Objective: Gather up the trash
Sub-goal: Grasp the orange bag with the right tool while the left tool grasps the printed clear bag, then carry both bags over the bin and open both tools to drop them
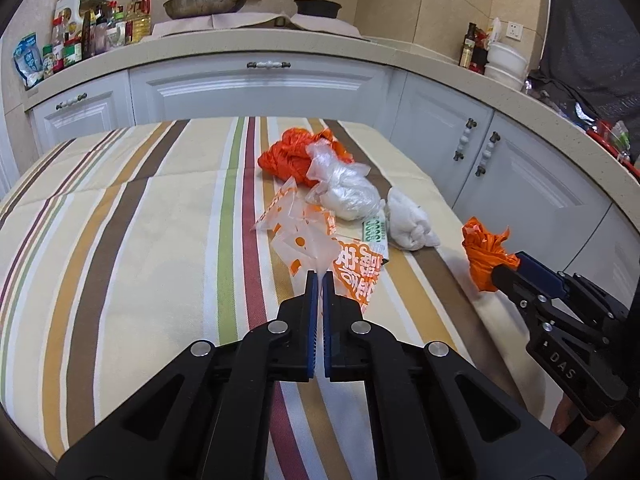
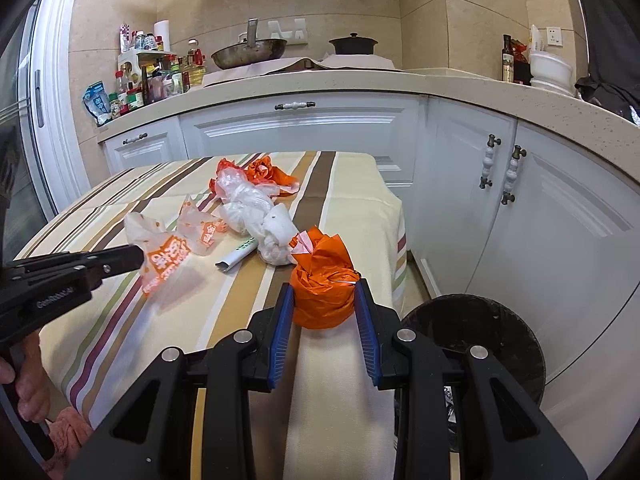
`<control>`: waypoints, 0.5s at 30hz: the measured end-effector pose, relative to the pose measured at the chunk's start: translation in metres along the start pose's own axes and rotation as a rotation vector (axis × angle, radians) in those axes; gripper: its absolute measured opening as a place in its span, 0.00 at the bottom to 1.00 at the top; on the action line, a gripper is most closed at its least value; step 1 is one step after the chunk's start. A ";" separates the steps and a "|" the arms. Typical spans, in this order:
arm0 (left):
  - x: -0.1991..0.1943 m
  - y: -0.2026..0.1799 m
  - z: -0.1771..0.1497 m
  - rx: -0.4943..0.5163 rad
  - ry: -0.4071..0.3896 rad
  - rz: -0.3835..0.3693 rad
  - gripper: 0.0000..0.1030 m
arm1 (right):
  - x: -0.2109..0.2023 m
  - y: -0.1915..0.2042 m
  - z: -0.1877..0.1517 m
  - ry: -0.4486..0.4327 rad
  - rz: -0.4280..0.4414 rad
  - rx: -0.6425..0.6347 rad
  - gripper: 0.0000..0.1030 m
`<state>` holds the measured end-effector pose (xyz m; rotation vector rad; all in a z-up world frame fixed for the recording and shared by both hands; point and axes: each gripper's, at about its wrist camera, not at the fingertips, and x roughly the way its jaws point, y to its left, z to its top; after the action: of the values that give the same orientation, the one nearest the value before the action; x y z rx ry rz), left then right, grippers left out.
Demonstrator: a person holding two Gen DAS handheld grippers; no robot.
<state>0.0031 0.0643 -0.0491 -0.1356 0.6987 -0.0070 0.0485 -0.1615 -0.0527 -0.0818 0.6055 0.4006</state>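
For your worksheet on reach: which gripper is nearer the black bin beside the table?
Right. The right gripper, holding the orange wad, is beside the black bin; the left gripper is across the table.

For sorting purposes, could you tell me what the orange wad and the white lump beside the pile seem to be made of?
Orange wad, gripped by the right hand-held gripper: thin plastic film, apparently; glossy, sharply crinkled folds. White lump: probably tissue or soft paper; matte, rounded creases, no shine.

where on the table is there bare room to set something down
The left half of the striped tablecloth is bare, from the near edge to the far edge, left of the printed wrapper. Crowded: the right side, where the orange bag, clear bag and white wad cluster.
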 end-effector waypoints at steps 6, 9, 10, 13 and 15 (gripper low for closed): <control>-0.012 -0.014 0.007 0.029 -0.036 -0.037 0.02 | -0.008 -0.013 0.000 -0.015 -0.037 0.013 0.31; -0.012 -0.026 0.010 0.045 -0.042 -0.065 0.02 | -0.013 -0.021 -0.002 -0.022 -0.062 0.026 0.31; -0.011 -0.030 0.011 0.051 -0.043 -0.074 0.02 | -0.014 -0.025 -0.002 -0.024 -0.070 0.031 0.31; -0.011 -0.047 0.014 0.075 -0.051 -0.109 0.02 | -0.019 -0.037 -0.004 -0.028 -0.104 0.048 0.31; -0.008 -0.063 0.016 0.100 -0.057 -0.136 0.02 | -0.022 -0.046 -0.006 -0.032 -0.129 0.058 0.31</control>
<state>0.0100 0.0042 -0.0236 -0.0866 0.6295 -0.1681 0.0473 -0.2122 -0.0469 -0.0588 0.5765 0.2585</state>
